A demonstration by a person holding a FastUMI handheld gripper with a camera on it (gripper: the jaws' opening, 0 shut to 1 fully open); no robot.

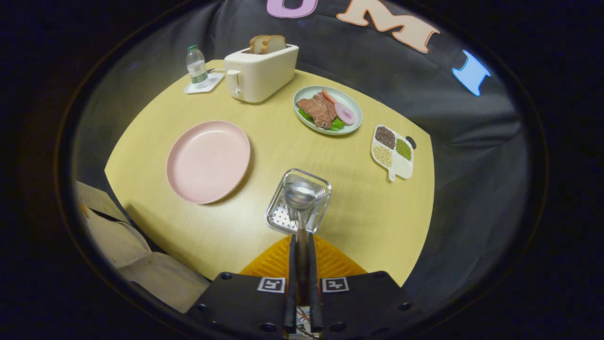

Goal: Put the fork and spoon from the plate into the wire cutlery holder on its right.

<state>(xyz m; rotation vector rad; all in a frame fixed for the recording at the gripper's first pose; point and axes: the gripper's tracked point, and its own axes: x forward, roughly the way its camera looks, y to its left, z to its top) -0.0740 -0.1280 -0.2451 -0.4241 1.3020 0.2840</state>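
Gripping spoon (300, 200) in claw (302, 236), above holder (278, 215)

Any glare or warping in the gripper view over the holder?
Gripper view: fisheye bends the table edge; glare on the spoon bowl, held in the shut gripper above the wire cutlery holder; pink plate casts a soft shadow.

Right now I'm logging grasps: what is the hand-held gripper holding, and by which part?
The hand-held gripper is shut on the spoon, gripping its handle; the bowl hangs over the wire cutlery holder.
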